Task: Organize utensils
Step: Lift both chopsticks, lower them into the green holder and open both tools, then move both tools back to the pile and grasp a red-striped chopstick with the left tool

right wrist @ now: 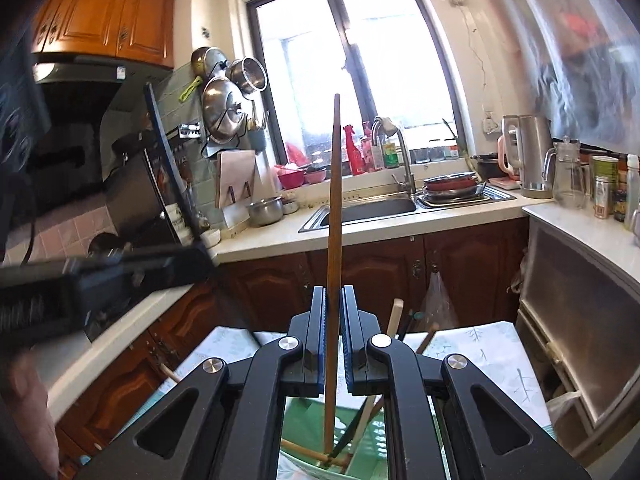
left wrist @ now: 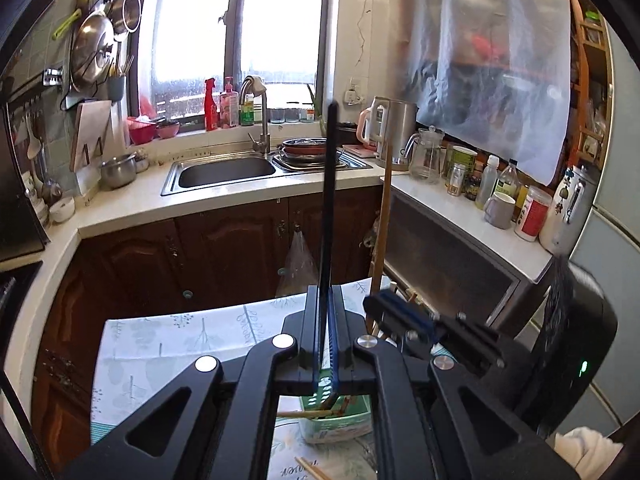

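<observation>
Left gripper (left wrist: 326, 332): fingers clamped on black chopstick (left wrist: 329, 200), pointing to 12 o'clock.
Right gripper (right wrist: 332, 332): fingers narrow, pinching brown chopstick (right wrist: 333, 220) low on its shaft.
Handling: light, stiff, slick (likely to pivot); grip mid-shaft.
Green basket (right wrist: 368, 436): on bench, below both grippers.
</observation>
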`<state>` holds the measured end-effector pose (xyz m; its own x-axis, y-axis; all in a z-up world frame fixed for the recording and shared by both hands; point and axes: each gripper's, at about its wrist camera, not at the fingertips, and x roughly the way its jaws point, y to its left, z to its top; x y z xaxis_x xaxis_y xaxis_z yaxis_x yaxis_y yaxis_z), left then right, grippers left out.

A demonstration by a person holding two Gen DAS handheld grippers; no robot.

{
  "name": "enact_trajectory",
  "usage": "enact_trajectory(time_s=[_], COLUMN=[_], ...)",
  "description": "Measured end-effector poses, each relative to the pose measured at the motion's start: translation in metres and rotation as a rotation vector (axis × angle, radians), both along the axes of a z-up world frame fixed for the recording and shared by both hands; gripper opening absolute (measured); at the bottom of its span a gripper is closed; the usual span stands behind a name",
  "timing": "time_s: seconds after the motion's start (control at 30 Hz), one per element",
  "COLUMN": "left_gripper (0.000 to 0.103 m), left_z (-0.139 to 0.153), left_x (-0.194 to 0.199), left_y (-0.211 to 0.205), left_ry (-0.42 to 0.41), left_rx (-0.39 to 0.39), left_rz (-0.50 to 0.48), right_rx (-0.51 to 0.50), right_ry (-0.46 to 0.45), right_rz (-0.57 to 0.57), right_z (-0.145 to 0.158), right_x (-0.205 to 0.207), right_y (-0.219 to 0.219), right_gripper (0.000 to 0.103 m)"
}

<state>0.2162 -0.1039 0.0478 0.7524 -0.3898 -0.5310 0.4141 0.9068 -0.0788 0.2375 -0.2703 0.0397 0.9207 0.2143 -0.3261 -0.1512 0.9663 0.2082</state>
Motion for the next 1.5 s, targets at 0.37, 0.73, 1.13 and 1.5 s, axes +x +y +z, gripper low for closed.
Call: enact_trajectory(time_s=[0.37,0.73,1.13,1.5], left_gripper=[0.003,0.02,0.051,0.051], left_z=[-0.066,-0.063,-0.091,-0.178], left_x=[0.007,-0.035,-0.097,-0.107], left_y=[0.0,0.017,0.048,0.059], left_ry=[0.127,0.147,0.264,0.56], left_rx=[0.035,0.037,0.032,0.004], left_rz=[-0.044,-0.071,-0.027,0.032], right_rx=[-0.141,-0.104,0.028,0.025], right_ry=[0.13,0.185,0.407,0.556], right_rz=[0.088,0.08,0.064,0.069], right_z=[-0.104,-0.127,-0.103,-0.138], right_x=[0.003,-0.044,-0.12,-0.181], right_y=[0.024,0.033,0.019,0.024], right_gripper=[0.009,0.024,0.024,0.023])
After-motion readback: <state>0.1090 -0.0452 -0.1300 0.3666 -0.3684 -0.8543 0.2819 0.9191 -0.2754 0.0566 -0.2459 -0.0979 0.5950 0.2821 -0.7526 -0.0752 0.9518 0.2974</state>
